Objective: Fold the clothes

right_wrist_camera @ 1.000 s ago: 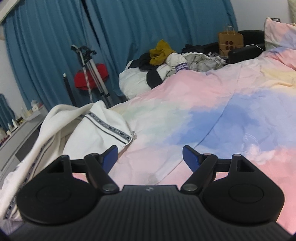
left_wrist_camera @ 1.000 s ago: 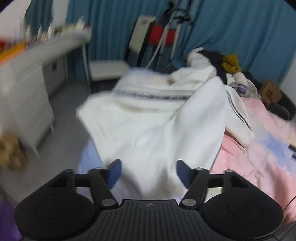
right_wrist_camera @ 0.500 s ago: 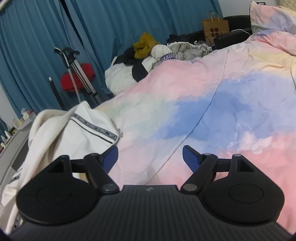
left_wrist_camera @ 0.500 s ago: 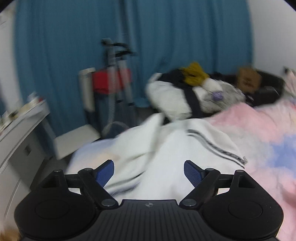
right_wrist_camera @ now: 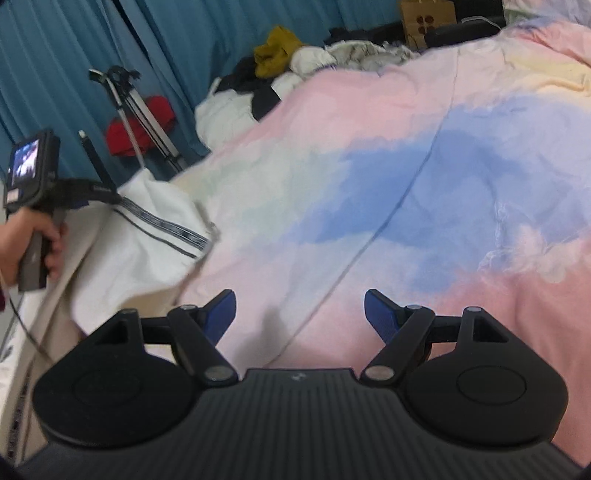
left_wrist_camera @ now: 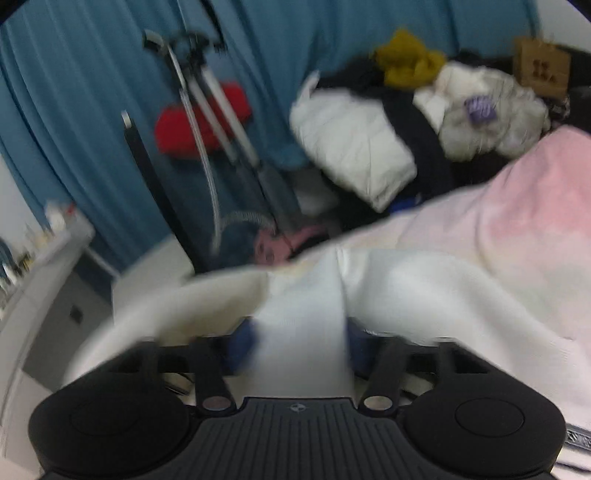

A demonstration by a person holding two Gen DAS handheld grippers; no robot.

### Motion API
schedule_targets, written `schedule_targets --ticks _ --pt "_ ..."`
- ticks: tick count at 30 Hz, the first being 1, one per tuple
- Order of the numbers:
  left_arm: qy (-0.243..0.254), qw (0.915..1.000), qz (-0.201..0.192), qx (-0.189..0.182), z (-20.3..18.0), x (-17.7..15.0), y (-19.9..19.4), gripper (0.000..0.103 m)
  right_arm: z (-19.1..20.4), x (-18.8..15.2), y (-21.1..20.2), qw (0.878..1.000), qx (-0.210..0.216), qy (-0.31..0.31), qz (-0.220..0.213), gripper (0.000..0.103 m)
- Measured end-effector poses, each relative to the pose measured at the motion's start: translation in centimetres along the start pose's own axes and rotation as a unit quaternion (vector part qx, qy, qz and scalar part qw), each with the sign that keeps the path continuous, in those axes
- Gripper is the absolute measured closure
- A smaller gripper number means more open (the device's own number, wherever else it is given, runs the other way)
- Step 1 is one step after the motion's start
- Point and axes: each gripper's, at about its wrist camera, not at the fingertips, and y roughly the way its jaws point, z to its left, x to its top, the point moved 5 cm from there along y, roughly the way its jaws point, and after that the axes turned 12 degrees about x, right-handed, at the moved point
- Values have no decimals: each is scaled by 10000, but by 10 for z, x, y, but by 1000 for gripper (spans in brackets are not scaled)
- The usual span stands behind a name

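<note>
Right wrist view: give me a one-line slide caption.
Open right tongs hover over the pastel duvet; the left hand holds its tool at the white garment.

Two grippers show: the right gripper near, and the left gripper at the near left of the bed. One hand holds the left one. One white garment lies at the bed's left edge. One pastel duvet covers the bed. One clothes pile sits far. One paper bag, one tripod, one red item.
</note>
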Motion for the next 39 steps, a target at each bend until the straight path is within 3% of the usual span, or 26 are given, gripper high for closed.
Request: schedule_targets --ticks 1,3,6,12,15,18,21,23,27,31,33,36,39 --pt "8 10000 83 25 -3 2 7 99 -3 -1 5 10000 4 71 42 24" --pt "17 9998 213 63 -8 5 18 99 -8 -2 14 9998 9 149 101 23" --pt "-96 9996 -245 -115 -4 9 -19 100 -3 0 19 10000 18 -12 30 23" --pt "-521 9879 -1152 -894 24 9 -149 100 10 14 2 9971 673 -5 -359 23" --pt "-723 9781 -1450 -1303 44 -14 -223 100 17 18 -9 9923 1137 149 -460 23" --pt "-926 9692 -1565 -1662 62 -56 -288 100 21 18 -18 9806 1806 655 -397 23" --pt "-1141 9647 -1499 -1838 79 -118 -331 100 17 15 -27 9510 2604 1637 -310 23" --pt "-1370 9629 -1356 -1891 93 -165 -347 100 15 9 -32 9312 2913 2178 -231 23" --pt "-2105 9591 -730 -1748 128 -261 -338 100 19 -4 -35 9177 2992 2612 -1 23" --pt "-2759 9483 -64 -1567 147 -326 -310 100 28 -11 -25 8971 3144 3096 224 23" --pt "-3042 9378 106 -1670 158 -335 -304 100 38 -9 -11 9060 3005 2957 375 23" --pt "-3085 9361 5 -1688 162 -334 -304 100 47 -4 11 9356 2453 2490 498 23" --pt "-3196 9320 90 -1709 161 -336 -295 100 45 -7 39 9406 2314 2388 690 24"
